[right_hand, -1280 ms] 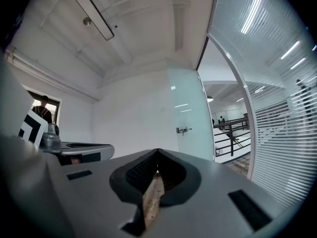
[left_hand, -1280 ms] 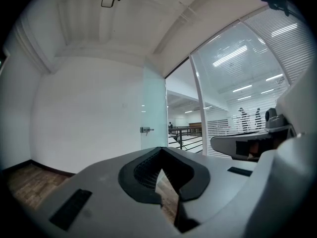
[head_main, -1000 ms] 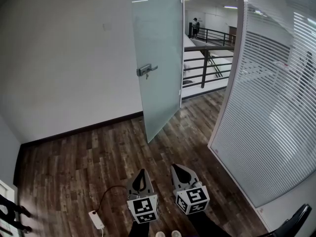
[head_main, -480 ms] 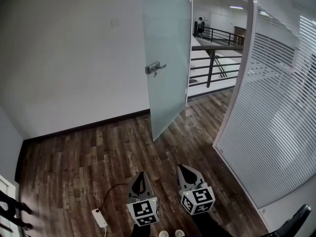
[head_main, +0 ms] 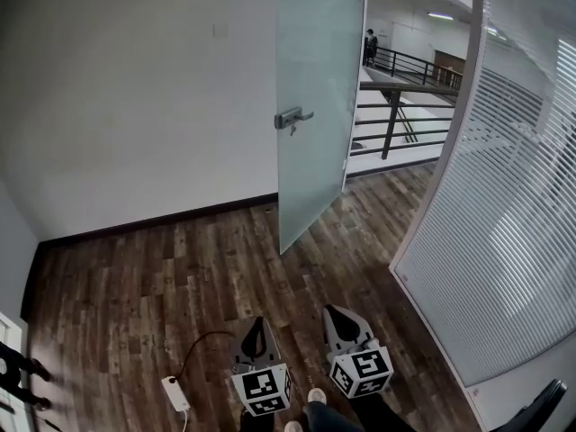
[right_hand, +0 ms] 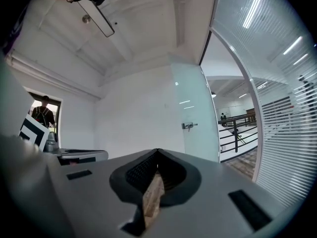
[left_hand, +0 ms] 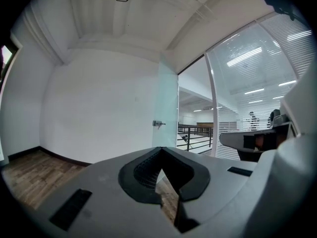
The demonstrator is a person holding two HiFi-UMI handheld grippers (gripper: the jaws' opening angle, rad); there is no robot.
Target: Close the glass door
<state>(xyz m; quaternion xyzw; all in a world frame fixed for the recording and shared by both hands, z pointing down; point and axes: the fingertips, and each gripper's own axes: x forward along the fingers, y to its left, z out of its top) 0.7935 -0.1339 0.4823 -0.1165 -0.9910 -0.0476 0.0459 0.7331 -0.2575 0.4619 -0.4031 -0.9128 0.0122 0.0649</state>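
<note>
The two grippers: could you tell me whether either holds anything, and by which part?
Nothing is held: the left gripper and right gripper both have closed, empty jaws, short of the frosted glass door.

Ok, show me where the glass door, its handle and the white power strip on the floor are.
glass door (head_main: 315, 70), head view, middle of the frosted pane.
door handle (head_main: 293, 116), head view, on the metal lever.
power strip (head_main: 175, 393), head view, middle of its white body.
</note>
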